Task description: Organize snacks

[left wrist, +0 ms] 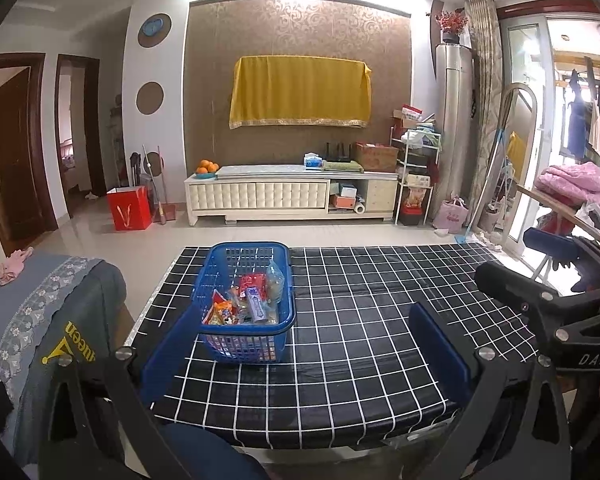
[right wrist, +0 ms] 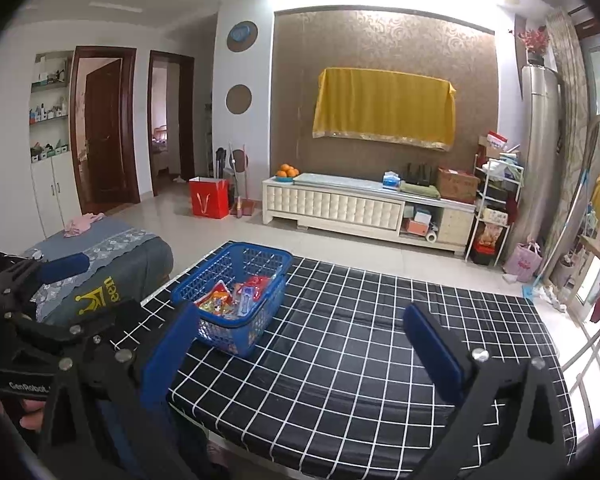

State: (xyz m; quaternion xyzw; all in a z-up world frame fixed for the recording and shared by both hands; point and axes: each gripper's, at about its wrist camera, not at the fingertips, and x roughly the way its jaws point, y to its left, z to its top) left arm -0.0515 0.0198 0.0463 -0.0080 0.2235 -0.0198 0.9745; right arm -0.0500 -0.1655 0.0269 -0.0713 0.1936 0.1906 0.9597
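Currently both grippers — left [left wrist: 306, 350], right [right wrist: 300, 350] — jaws spread wide, nothing held, over near table [left wrist: 380, 320] edge. Snacks [left wrist: 244, 304] all in blue basket [left wrist: 246, 344] nr far-left corner — task looks approx. done.

Living room, pale tile floor [left wrist: 260, 232]. Brown patterned wall panel [left wrist: 300, 40] with a yellow cloth [left wrist: 300, 92] hanging on it, white cabinet [left wrist: 292, 196] below. Dark wood doors [right wrist: 104, 128] left. Bright balcony window [left wrist: 560, 92] right, ceiling light blown out.
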